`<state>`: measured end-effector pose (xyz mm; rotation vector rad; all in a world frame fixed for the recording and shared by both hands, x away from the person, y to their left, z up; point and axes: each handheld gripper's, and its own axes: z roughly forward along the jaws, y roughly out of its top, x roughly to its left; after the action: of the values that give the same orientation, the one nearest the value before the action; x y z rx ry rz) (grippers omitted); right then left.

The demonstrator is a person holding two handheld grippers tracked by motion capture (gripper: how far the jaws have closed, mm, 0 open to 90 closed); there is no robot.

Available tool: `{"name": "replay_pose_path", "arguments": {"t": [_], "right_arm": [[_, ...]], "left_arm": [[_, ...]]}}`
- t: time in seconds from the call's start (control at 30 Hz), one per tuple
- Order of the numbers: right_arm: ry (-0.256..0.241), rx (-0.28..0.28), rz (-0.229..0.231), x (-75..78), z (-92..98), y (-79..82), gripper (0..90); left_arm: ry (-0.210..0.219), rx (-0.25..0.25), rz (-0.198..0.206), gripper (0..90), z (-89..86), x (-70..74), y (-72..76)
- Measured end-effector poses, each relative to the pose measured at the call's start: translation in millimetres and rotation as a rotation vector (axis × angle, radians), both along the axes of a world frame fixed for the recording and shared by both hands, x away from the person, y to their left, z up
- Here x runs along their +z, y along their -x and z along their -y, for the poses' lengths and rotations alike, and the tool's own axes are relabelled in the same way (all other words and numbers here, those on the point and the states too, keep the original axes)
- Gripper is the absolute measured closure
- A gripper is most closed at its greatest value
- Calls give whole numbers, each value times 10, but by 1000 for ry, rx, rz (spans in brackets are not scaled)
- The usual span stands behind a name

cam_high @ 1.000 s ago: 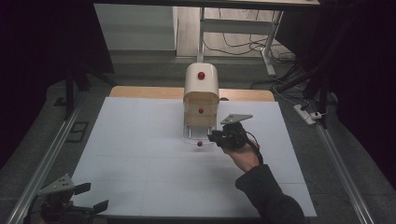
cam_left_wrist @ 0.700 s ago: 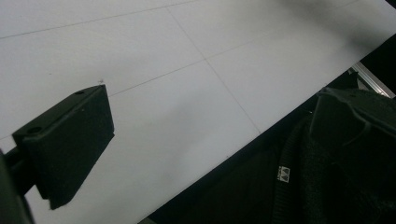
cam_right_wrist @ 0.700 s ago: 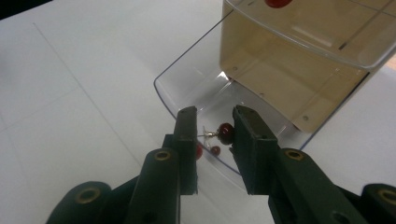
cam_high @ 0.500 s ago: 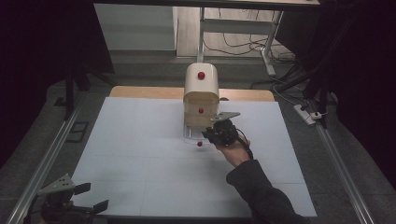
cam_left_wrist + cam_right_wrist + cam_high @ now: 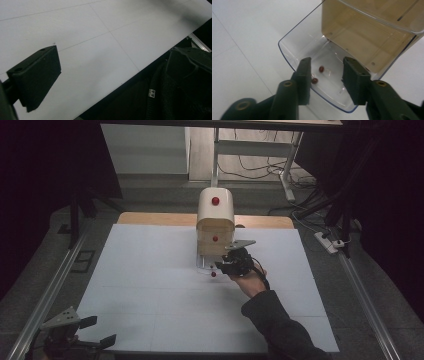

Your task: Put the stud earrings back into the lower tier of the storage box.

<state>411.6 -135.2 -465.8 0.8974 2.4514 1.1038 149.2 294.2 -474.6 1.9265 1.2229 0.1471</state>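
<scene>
High view: right gripper [image 5: 226, 266] at clear drawer [image 5: 204, 265] below cream dispenser [image 5: 215, 222]; left gripper view: fingers [image 5: 35, 75] spread, idle above table [image 5: 100, 50]; right gripper view: fingers [image 5: 305, 77] open over red beads [image 5: 321, 69] in drawer, judged pre-grasp, needing descent then closing.

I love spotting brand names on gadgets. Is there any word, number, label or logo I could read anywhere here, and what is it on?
No readable words or numbers anywhere.
Small white tag on the person's dark knitted sleeve, left gripper view: a mark too small to read.
Cream-coloured box with red knobs and its clear plastic tray under the right gripper: no lettering visible.
</scene>
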Motion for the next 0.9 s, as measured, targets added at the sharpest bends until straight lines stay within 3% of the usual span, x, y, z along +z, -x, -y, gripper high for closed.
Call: {"name": "replay_pose_path", "arguments": {"t": [0.33, 0.43, 0.47, 0.73, 0.9], "right_arm": [[-27, 45, 9, 50, 14, 113, 345], [-28, 33, -2, 53, 25, 138, 287], [-24, 26, -17, 61, 46, 156, 222], [1, 5, -57, 60, 134, 236, 92], [-8, 29, -82, 48, 199, 319, 21]], "left_arm": [[4, 2, 2, 0, -4, 2, 5], [6, 4, 3, 0, -5, 2, 7], [6, 3, 4, 0, -5, 2, 7], [8, 4, 4, 0, -7, 2, 7], [12, 5, 4, 0, -10, 3, 10]]}}
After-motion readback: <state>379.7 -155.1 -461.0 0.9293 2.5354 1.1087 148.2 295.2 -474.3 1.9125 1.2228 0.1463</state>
